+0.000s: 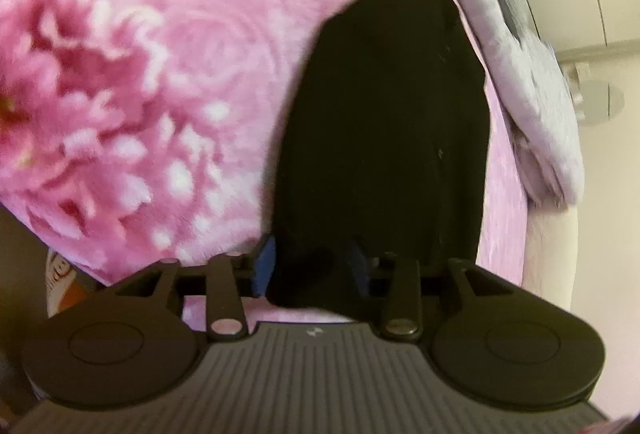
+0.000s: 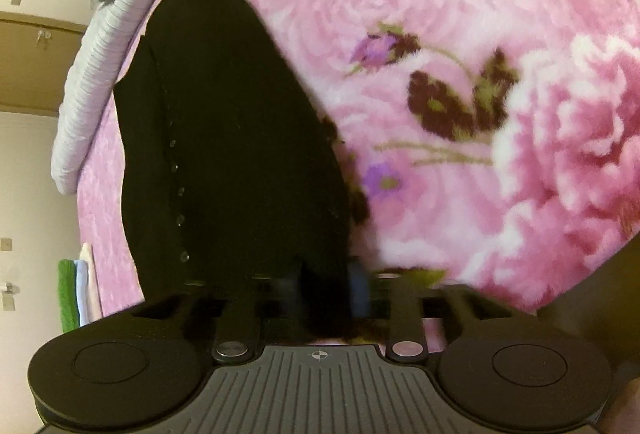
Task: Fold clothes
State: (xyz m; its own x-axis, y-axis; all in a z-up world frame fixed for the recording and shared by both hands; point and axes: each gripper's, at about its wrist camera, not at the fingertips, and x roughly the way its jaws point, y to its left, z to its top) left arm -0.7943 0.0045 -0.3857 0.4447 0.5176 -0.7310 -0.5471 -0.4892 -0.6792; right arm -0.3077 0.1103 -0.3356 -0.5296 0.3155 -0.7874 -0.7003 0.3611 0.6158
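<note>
A black garment [image 1: 384, 138] with a row of small buttons lies stretched over a pink flowered blanket [image 1: 160, 74]. My left gripper [image 1: 312, 266] is shut on the garment's near edge; the cloth covers its blue fingertips [image 1: 266, 266]. In the right wrist view the same black garment [image 2: 224, 154] runs away from me across the blanket [image 2: 460, 34]. My right gripper [image 2: 328, 290] is shut on its near edge, with one blue fingertip [image 2: 358, 290] showing beside the cloth.
A grey-white folded cover [image 1: 532, 74] lies along the blanket's far side, also seen in the right wrist view [image 2: 100, 66]. Folded green, blue and white cloths [image 2: 78, 294] stand at the left. A cream wall and cupboards are behind.
</note>
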